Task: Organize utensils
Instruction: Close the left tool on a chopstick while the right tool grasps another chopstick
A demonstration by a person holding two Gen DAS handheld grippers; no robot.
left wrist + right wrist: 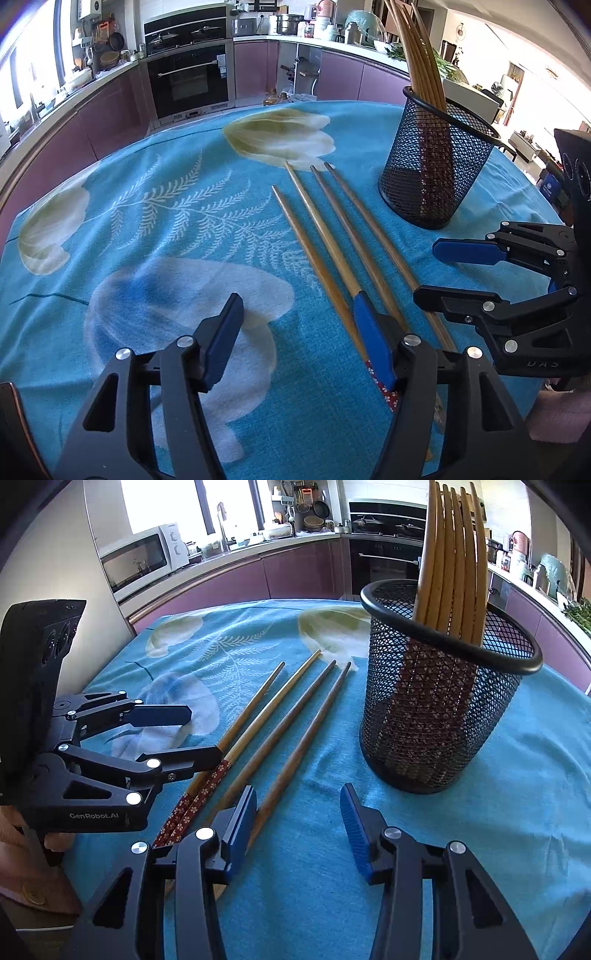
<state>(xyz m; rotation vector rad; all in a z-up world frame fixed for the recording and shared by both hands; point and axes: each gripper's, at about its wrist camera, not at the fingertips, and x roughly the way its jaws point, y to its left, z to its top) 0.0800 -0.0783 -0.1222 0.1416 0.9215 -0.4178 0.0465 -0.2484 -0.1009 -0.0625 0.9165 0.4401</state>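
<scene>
Several wooden chopsticks (332, 243) lie side by side on the blue flowered tablecloth (147, 221); they also show in the right wrist view (280, 716). A black mesh holder (436, 166) stands upright to their right with several chopsticks standing in it; it also shows in the right wrist view (439, 701). My left gripper (299, 332) is open and empty, its right finger over the chopsticks' thick ends. My right gripper (299, 819) is open and empty, just right of the chopsticks and in front of the holder.
The table's far edge drops to a kitchen floor with purple cabinets (110, 110) and an oven (192, 81) behind. A microwave (140, 557) sits on the counter at the left. Each gripper shows in the other's view, left (177, 734) and right (436, 273).
</scene>
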